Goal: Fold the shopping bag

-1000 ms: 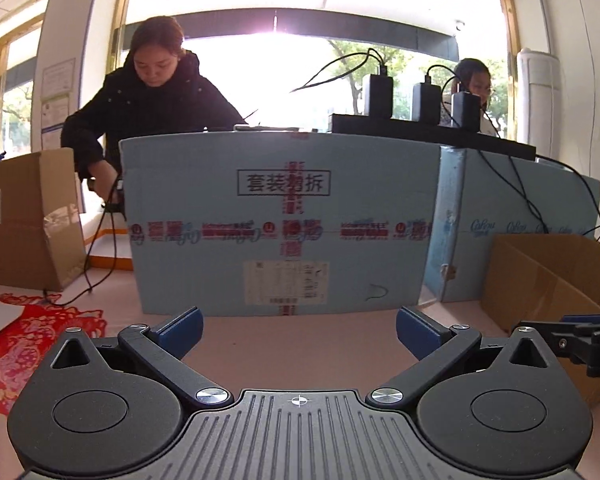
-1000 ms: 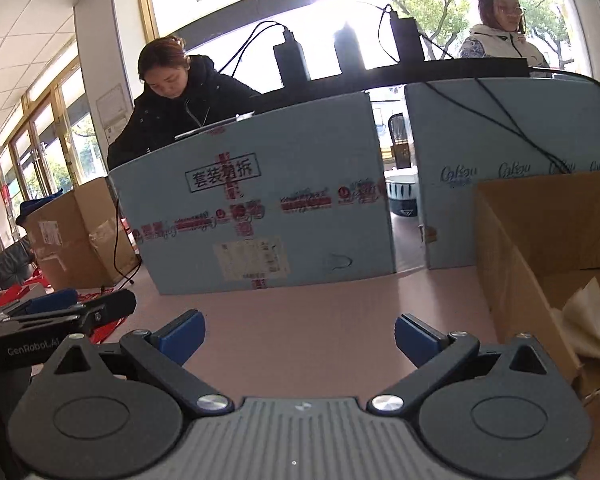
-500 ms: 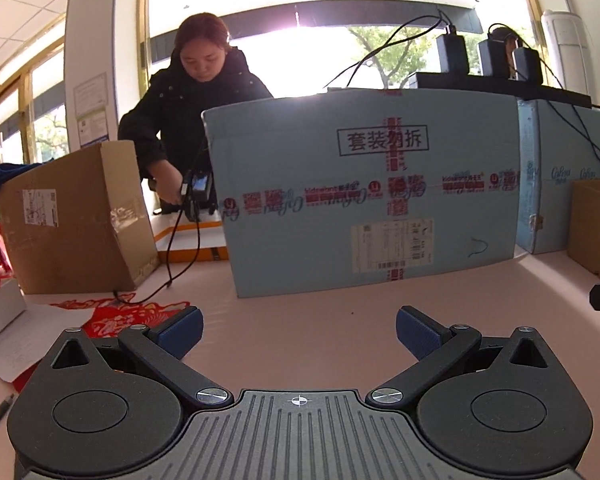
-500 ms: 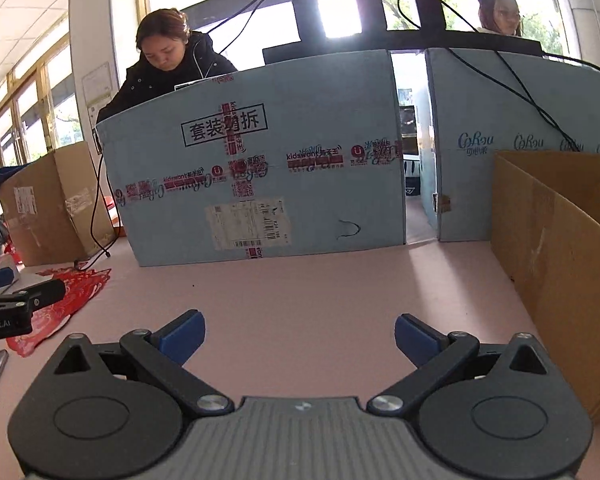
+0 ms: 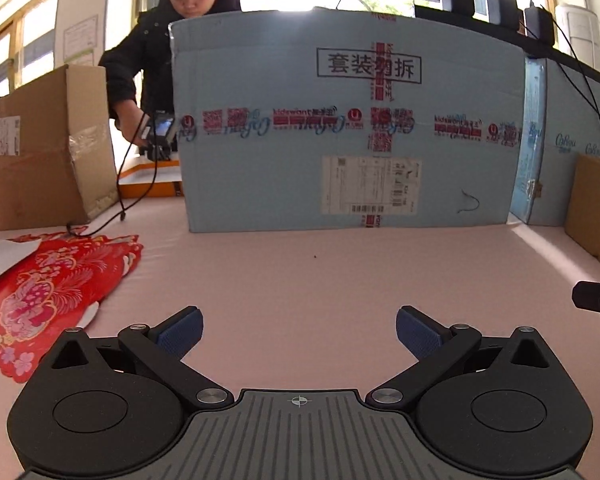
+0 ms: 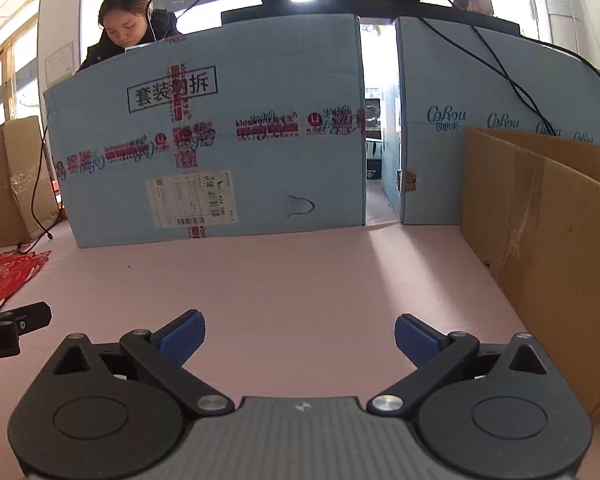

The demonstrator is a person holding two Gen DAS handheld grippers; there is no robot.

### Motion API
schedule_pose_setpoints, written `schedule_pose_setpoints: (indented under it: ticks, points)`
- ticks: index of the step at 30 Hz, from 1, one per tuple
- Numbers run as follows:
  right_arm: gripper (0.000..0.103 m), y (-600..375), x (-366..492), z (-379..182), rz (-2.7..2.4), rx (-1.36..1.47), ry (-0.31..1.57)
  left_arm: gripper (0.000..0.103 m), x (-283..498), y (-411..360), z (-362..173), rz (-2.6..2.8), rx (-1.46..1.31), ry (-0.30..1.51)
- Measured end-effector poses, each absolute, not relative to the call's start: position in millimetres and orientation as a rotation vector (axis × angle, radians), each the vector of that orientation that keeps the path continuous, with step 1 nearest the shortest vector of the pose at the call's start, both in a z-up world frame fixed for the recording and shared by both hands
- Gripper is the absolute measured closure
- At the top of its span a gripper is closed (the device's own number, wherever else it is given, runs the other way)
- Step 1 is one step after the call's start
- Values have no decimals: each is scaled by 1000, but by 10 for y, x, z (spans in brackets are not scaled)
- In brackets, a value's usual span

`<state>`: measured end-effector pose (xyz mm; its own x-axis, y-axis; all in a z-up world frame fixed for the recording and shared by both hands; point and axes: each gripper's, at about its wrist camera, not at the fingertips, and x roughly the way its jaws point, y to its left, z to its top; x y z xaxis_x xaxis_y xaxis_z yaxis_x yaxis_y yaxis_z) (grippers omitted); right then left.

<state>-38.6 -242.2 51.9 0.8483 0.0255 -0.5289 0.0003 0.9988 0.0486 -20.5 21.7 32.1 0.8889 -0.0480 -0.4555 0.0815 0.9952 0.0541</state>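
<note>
Both hand-held grippers, left and right, gape wide, empty; the flat red patterned shopping bag, left of both, lies untouched, folding not begun.

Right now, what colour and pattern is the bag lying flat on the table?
Red bag with a white and pink floral print, clearest in the left wrist view.

Your shopping bag is the red one with the pink and white flower pattern, lying flat on the pink table at the far left of your workspace. From the left wrist camera you see it spread out, its near edge scalloped and its far end partly under a white sheet. From the right wrist camera only a red strip shows at the left edge.
</note>
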Motion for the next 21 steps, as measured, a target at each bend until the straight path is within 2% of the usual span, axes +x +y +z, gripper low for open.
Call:
schedule_pose_setpoints:
  ticks: [12, 21]
  points:
    - [0, -2455, -129, 213, -80, -9, 677, 0, 158, 276, 21, -155, 75, 634]
    - [0, -2404, -83, 154, -88, -37, 718, 0, 143, 254, 10, -152, 80, 636]
